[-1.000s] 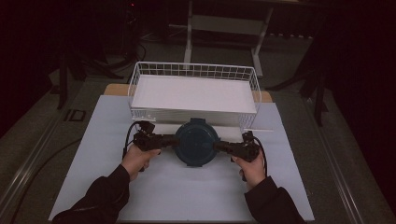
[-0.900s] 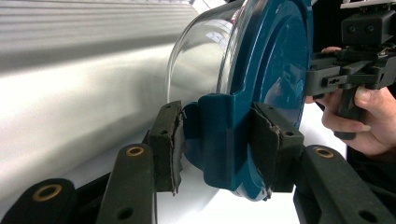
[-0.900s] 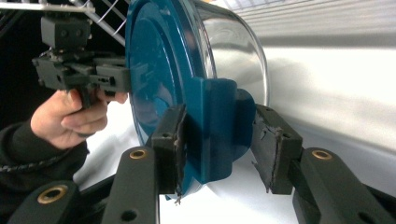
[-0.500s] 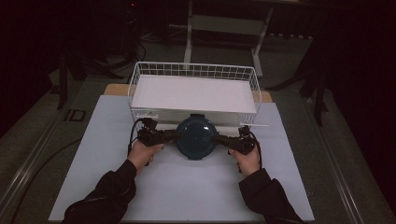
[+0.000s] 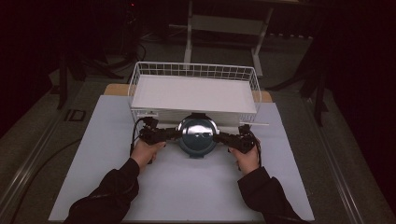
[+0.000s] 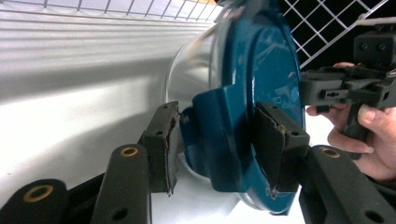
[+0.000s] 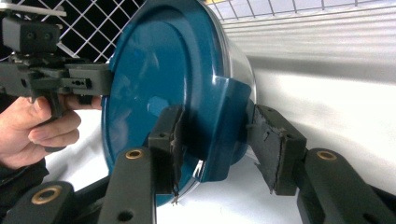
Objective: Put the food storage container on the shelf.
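A round blue pot (image 5: 198, 135) with a shiny steel side turned toward the high camera hangs tilted between both grippers, just in front of the wire basket. My left gripper (image 5: 175, 135) is shut on its left handle. In the left gripper view the pads (image 6: 161, 140) clamp that blue handle (image 6: 219, 135). My right gripper (image 5: 220, 136) is shut on the opposite handle. The right gripper view has its pads (image 7: 268, 140) on either side of the handle (image 7: 224, 121), under the pot's flat blue bottom (image 7: 154, 70).
A white wire basket (image 5: 194, 66) with a white liner stands right behind the pot. A white mat (image 5: 187, 191) covers the table under my forearms. Dark floor, cables and a metal stand leg (image 5: 189, 32) lie beyond the table.
Both hands carried the pot a little forward toward the basket. The pot has tipped: its blue side faced the high camera before, and its shiny side faces it now.
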`<action>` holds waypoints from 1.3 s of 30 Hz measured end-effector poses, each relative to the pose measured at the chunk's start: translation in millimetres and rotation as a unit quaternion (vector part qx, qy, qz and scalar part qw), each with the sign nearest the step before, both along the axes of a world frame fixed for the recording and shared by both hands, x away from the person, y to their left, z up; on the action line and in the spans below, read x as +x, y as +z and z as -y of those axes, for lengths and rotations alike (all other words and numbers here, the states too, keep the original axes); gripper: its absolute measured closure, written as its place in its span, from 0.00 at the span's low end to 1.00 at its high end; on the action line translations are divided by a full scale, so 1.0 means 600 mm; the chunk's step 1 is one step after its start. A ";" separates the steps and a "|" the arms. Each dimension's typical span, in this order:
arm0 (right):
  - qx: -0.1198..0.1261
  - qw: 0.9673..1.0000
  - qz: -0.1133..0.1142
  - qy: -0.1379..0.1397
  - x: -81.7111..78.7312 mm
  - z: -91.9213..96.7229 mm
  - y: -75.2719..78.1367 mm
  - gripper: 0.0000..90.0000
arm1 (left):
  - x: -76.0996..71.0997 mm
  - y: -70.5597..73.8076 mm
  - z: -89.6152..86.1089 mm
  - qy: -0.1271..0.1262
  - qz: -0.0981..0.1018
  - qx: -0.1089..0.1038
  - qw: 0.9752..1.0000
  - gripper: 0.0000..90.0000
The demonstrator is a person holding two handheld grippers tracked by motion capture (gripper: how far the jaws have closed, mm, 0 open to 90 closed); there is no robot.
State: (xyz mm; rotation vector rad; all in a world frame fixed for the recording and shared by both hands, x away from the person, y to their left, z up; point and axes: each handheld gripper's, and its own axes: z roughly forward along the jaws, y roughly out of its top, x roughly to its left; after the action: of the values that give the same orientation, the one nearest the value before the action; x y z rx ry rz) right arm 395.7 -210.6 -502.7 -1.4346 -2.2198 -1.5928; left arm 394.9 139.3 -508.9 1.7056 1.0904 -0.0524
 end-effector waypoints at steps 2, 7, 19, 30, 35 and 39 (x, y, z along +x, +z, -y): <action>0.001 1.000 0.004 0.001 0.000 -0.002 0.000 0.59 | 0.005 0.001 -0.003 0.008 0.013 0.017 1.000 0.56; 0.002 1.000 0.013 -0.013 0.002 -0.005 0.001 0.57 | 0.008 0.004 -0.001 0.021 0.004 0.015 1.000 0.56; 0.008 0.999 0.035 -0.038 0.013 -0.010 -0.002 0.57 | 0.019 0.004 -0.003 0.020 0.001 0.013 1.000 0.52; -0.030 0.998 0.054 -0.029 -0.005 -0.022 0.015 0.52 | -0.001 0.009 -0.003 0.005 0.009 0.000 1.000 0.39; -0.033 0.997 0.067 -0.027 -0.022 -0.022 0.032 0.50 | -0.020 0.012 -0.004 -0.016 0.019 -0.010 1.000 0.24; -0.018 0.997 0.068 -0.011 -0.035 -0.021 0.044 0.53 | -0.039 0.019 -0.004 -0.031 0.034 -0.017 0.999 0.11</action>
State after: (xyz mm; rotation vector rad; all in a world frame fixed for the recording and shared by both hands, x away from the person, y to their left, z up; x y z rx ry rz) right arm 374.6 -197.9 -476.0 -1.4032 -2.3259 -1.7153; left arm 371.8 141.8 -497.5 1.6988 0.9813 -0.0529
